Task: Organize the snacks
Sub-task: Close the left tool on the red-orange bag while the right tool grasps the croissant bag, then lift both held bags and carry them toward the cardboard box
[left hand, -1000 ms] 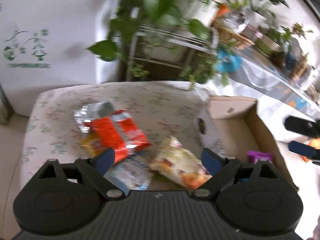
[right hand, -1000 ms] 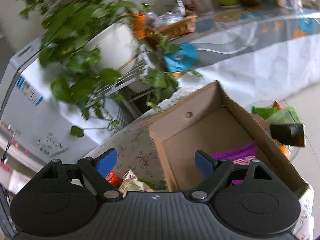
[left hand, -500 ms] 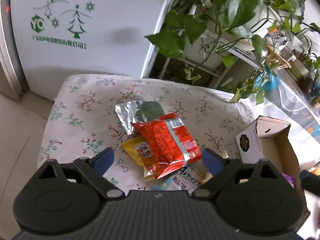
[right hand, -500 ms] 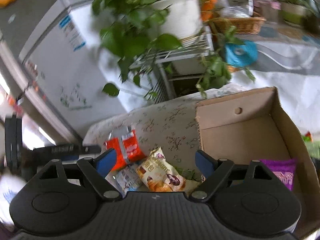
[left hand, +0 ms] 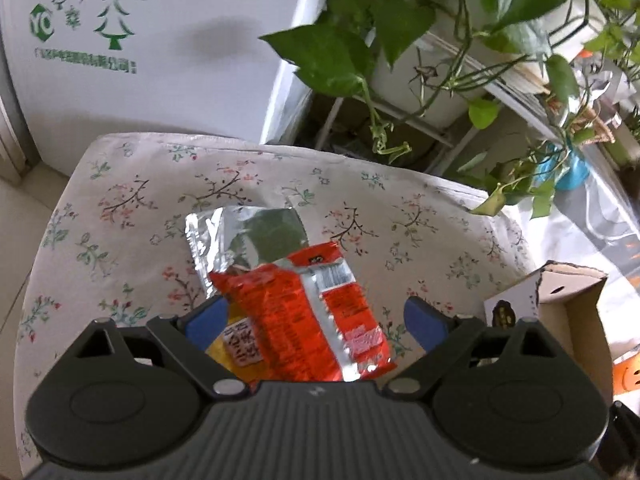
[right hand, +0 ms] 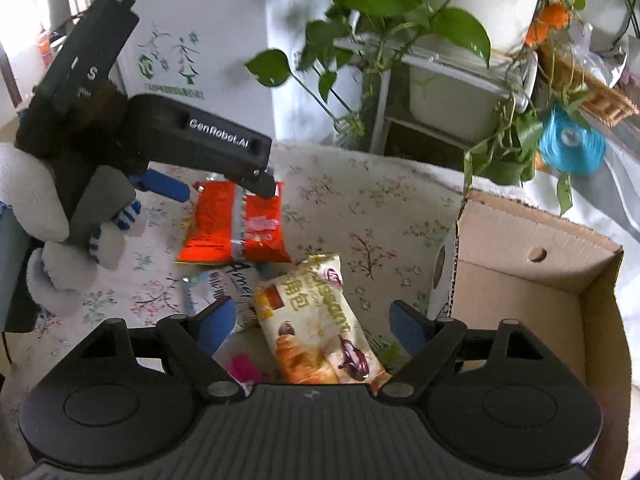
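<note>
A flowery cloth [left hand: 360, 184] is spread over the table. A cardboard box [right hand: 560, 280] is set at its right edge. The snacks are piled on the cloth beside it. The left gripper [left hand: 316, 316] is held wide apart above the red packet [left hand: 304, 316], nothing pinched. The right gripper [right hand: 312, 324] is spread wide above the croissant packet [right hand: 316, 320], nothing pinched.

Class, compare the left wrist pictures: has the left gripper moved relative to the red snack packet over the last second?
Yes. The left gripper has come down toward the red snack packet, which now lies between its open fingers on the floral cloth.
</note>
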The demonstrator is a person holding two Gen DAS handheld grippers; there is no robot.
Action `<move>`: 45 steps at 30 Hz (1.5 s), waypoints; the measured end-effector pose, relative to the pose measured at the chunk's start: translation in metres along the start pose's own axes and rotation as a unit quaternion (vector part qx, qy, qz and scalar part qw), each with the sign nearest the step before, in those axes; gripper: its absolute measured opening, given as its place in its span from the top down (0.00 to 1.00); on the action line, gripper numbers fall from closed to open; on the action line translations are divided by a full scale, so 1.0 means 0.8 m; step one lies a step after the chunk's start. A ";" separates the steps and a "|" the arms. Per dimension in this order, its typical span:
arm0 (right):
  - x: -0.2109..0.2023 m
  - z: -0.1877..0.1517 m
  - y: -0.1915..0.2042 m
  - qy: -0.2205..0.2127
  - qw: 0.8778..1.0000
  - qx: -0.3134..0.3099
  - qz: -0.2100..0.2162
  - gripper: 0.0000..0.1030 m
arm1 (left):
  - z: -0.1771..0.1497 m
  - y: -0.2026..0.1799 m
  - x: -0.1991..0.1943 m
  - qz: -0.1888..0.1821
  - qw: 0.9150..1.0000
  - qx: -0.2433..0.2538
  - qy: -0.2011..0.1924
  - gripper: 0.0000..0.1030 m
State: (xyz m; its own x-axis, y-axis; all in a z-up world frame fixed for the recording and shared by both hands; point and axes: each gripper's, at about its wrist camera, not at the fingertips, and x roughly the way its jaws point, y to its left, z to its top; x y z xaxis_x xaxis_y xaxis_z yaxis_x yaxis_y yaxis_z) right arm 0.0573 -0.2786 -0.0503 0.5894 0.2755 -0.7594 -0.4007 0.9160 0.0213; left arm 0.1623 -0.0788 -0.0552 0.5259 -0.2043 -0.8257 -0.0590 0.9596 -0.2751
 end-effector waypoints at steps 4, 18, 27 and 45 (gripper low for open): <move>0.013 -0.001 0.004 0.012 1.000 -0.008 0.011 0.14 | 0.001 -0.013 0.016 0.026 0.999 0.025 0.004 0.07; 0.046 -0.010 0.018 0.083 0.996 0.026 0.001 0.33 | -0.014 0.007 0.021 0.042 0.997 0.056 0.020 0.15; 0.047 -0.006 0.032 0.103 0.991 0.058 0.057 0.35 | -0.017 0.034 0.000 0.036 0.996 0.073 0.028 0.26; 0.066 0.001 0.039 0.124 0.988 0.087 0.022 0.27 | -0.028 0.020 0.009 0.079 0.991 0.101 0.026 0.17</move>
State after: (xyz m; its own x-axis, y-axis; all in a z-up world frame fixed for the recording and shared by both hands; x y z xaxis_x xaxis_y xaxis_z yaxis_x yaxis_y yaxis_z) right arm 0.0763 -0.2350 -0.0892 0.3754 0.2562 -0.8907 -0.2824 0.9470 0.1534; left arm 0.1459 -0.0692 -0.0769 0.4781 -0.0539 -0.8766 0.0366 0.9985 -0.0414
